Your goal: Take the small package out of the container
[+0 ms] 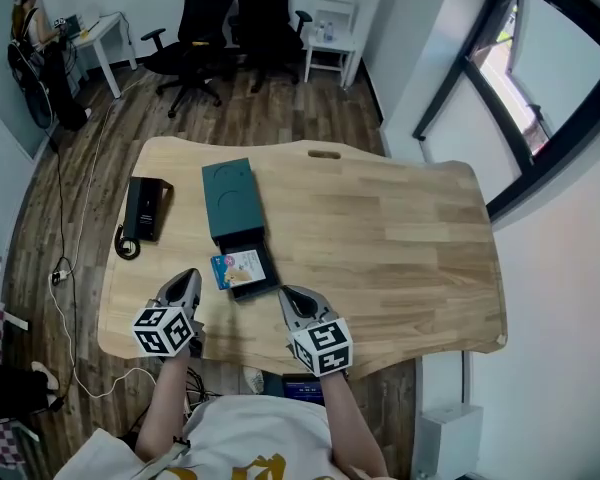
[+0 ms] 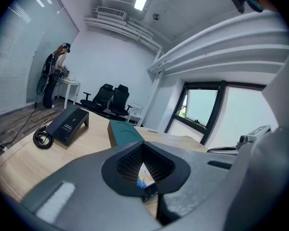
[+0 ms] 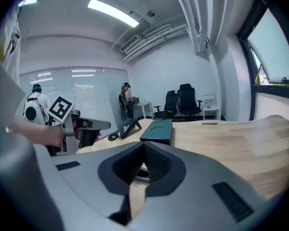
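A dark teal box lies on the wooden table, with a black tray pulled out of its near end. The small blue and white package rests in that tray. My left gripper hovers just left of the tray, shut and empty. The right gripper sits just right of the tray's near corner, also shut with nothing in it. In the left gripper view the package peeks through below the closed jaws, with the teal box beyond. The right gripper view shows the teal box ahead.
A black desk device with a coiled cord lies left of the box. The table's near edge runs just under both grippers. Office chairs and a white side table stand beyond the table. A person stands at the far left.
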`<state>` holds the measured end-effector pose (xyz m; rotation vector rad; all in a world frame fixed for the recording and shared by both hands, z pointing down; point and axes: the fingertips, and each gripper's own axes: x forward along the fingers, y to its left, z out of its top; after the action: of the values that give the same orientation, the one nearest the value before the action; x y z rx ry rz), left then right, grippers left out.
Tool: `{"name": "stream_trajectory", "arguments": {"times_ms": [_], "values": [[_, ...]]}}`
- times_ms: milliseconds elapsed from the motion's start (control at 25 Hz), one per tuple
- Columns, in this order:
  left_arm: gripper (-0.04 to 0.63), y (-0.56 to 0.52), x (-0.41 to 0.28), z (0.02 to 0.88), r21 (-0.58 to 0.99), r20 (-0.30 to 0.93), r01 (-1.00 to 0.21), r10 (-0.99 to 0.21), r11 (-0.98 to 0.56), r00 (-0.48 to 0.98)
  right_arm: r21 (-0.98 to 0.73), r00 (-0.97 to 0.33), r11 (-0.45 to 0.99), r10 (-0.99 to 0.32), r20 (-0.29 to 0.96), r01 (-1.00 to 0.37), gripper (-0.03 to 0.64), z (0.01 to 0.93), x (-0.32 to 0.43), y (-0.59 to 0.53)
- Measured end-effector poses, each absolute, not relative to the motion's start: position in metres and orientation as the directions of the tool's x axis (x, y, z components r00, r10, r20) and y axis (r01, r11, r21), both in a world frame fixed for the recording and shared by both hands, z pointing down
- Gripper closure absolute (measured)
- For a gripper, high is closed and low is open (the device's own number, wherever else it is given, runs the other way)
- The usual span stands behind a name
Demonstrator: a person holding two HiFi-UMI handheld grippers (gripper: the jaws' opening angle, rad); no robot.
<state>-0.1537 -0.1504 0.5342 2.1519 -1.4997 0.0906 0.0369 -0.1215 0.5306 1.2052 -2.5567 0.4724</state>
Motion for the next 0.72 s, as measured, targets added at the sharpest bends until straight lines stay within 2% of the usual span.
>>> {"name": "stream_trajectory", "arguments": {"times_ms": [440,720], "values": [[0.594,-0.162,-0.157,0.558,0.376,0.386,-0.892,-0.833,-0.249,0.396,-0.183,-0.597,0.579,-0.691,0.408,-0.794,0.614,0.548,0.031,-0.140],[0.594,-0.153,-0.164,0.590,0.388,0.445,-0.902,-0.819,-0.188,0.362,-0.200,-0.595,0.575,-0.664,0.453,-0.793,0.614,0.573,0.028,-0.140]]}}
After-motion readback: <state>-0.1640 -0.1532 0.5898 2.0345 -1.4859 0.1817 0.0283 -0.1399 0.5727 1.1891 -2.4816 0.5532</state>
